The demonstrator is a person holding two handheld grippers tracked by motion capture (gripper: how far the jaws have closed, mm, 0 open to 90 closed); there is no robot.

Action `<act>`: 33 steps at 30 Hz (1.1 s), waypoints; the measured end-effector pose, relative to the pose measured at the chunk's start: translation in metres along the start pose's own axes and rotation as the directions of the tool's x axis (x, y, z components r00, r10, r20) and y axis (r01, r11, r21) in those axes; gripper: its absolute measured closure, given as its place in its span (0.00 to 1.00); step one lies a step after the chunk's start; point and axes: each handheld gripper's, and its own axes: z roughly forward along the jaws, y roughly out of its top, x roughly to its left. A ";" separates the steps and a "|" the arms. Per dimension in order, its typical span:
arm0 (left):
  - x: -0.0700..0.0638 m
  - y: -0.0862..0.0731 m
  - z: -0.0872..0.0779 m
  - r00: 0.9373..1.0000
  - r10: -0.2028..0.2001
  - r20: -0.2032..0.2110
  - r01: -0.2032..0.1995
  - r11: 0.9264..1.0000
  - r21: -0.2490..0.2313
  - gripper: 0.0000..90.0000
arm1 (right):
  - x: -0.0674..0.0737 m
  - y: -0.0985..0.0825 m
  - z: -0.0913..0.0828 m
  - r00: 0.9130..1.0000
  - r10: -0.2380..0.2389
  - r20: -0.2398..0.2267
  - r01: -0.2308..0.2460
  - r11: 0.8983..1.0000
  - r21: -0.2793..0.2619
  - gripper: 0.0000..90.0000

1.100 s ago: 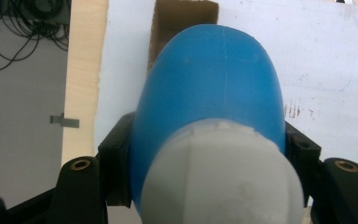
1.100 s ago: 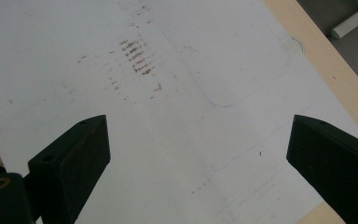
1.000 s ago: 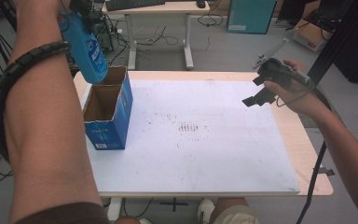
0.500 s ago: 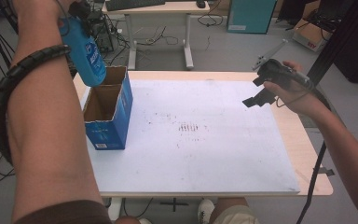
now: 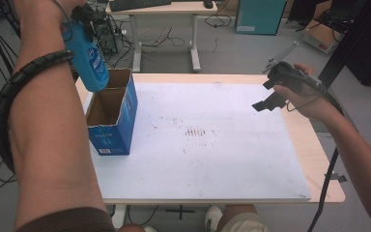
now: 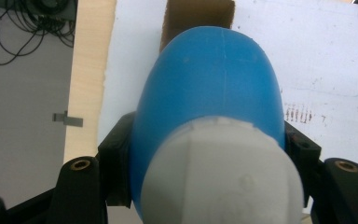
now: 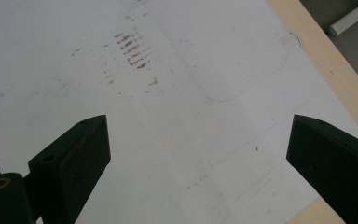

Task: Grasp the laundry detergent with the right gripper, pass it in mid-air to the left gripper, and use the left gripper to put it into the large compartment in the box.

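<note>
From the high view, the left gripper (image 5: 79,17) pinches a smooth blue plastic bottle (image 5: 88,60), hung tilted above the open top of a blue cardboard box (image 5: 118,123) with a raw brown inside. The box stands at the left end of a white sheet (image 5: 222,159), flat and speckled with brown marks, covering a pale wooden table (image 5: 319,164). The right gripper (image 5: 275,94) hovers over the sheet's far right corner.

In the left gripper view, the jaws clamp the rounded bottle (image 6: 209,93) just below its matte grey cap (image 6: 219,177); the box (image 6: 198,18) lies beyond.

In the right gripper view, the blocky black jaws stand spread wide, with the smudged sheet (image 7: 168,121) between them.
</note>
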 end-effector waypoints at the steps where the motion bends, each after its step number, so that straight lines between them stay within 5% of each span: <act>1: 0.000 0.000 0.000 1.000 -0.001 0.002 0.001 1.000 0.001 0.41 | 0.000 0.000 0.000 1.000 0.000 -0.003 0.000 1.000 0.007 0.07; 23: 0.003 -0.003 0.018 1.000 -0.001 0.010 0.001 1.000 0.011 0.41 | 0.001 -0.001 0.002 1.000 -0.003 -0.009 0.004 1.000 0.016 0.07; 33: 0.009 -0.007 0.043 1.000 -0.004 0.014 0.004 0.999 0.039 0.41 | 0.003 0.000 0.004 1.000 -0.005 -0.011 0.006 1.000 0.020 0.07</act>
